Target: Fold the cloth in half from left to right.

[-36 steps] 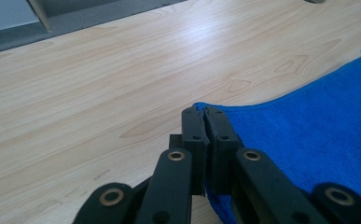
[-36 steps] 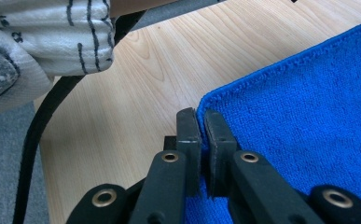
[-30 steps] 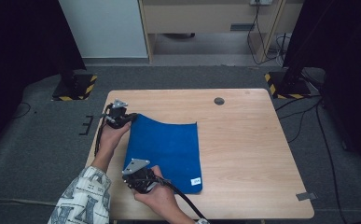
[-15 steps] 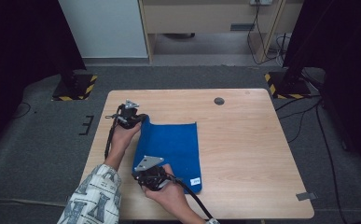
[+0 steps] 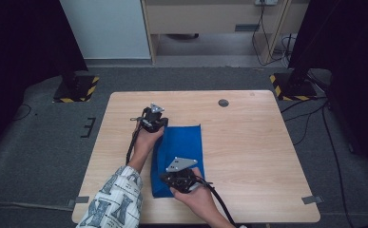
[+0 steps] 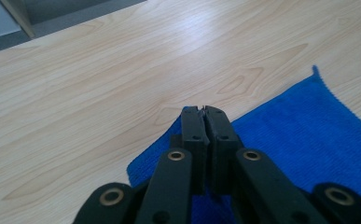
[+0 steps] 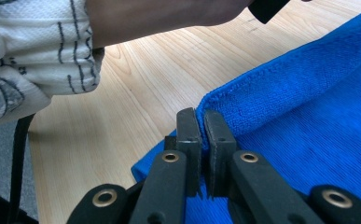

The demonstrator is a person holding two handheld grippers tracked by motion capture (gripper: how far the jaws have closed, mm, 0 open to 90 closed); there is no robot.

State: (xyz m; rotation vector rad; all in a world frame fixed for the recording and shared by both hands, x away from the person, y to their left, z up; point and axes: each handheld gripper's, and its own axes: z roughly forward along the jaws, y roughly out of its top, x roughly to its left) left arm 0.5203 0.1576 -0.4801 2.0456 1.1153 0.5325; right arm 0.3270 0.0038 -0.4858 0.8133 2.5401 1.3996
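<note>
1. Cloth [image 5: 184,152]: blue, lying on the wooden tabletop [image 5: 253,156], a little to the near-left of the tabletop's middle, with its left part folded over so that it is showing as a narrow upright strip in the high view.
2. Left claw [image 5: 159,124] is sitting at the cloth's far left corner; in the left gripper view [image 6: 205,122] its two black jaws are standing together, pinching the cloth's edge between them, with blue fabric showing beneath and to the right of the jaws.
3. Right claw [image 5: 172,178] is sitting at the cloth's near left corner; in the right gripper view [image 7: 200,128] its jaws are pressed together on a raised fold of the cloth, the thick blue hem running up and away to the right of them.
4. Both hands are holding their corners lifted slightly above the cloth's flat lower layer, which is resting on the tabletop.
5. A patterned white sleeve [image 5: 117,202] is covering the left forearm, lying to the left of the cloth and reaching toward its far corner; the same sleeve [image 7: 33,51] is appearing beyond the cloth in the right gripper view.
6. A small dark round disc [image 5: 223,102] is lying on the tabletop, beyond the cloth and to its right, well apart from it.
7. A black cable [image 5: 219,199] is trailing from the right claw toward the tabletop's near edge, to the right of the cloth's near end.
</note>
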